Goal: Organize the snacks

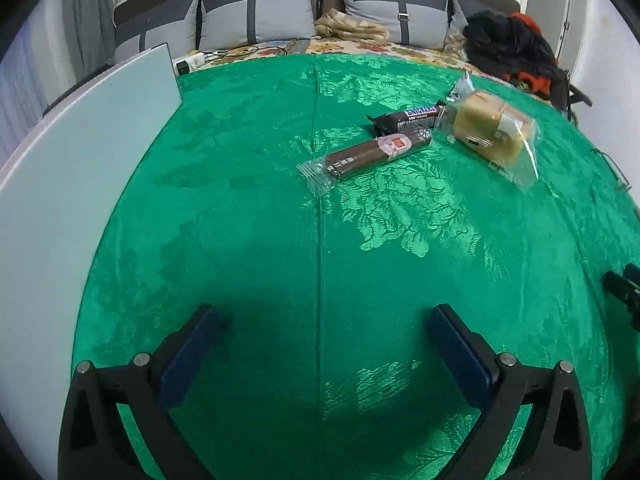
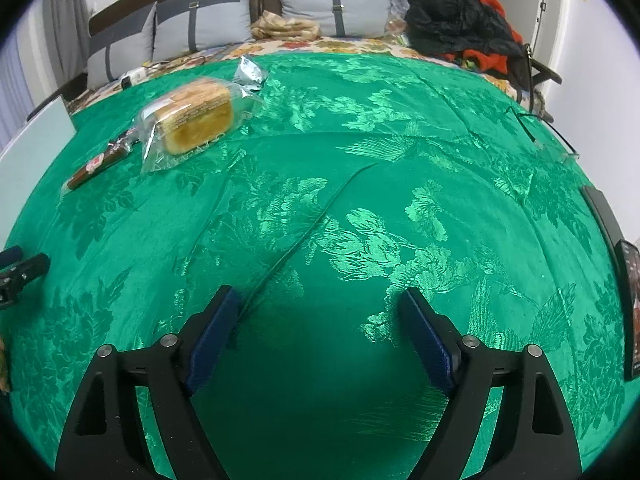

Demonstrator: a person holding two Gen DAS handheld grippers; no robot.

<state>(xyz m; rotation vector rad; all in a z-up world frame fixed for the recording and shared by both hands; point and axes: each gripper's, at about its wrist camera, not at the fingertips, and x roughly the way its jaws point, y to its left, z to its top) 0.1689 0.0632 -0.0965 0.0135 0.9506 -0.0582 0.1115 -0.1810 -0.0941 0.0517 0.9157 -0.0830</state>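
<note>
Both the left gripper (image 1: 324,320) and the right gripper (image 2: 320,302) hover over the green cloth (image 1: 248,240) with jaws spread wide and nothing between them. Well ahead, the snacks lie bunched together: a brown wrapped bar (image 1: 366,154) just beside a Snickers bar (image 1: 412,117), a bagged cake (image 1: 490,130) and a small silver packet (image 2: 250,73). No sorting looks begun; all four seem left to arrange.

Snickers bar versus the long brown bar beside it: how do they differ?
The Snickers bar is shorter, in a dark opaque wrapper with bold white lettering. The long brown bar is longer, in a clear wrapper with crimped ends and a pink label, and lies nearer the left gripper. Both lie flat on the green cloth, roughly parallel, unheld.
</note>
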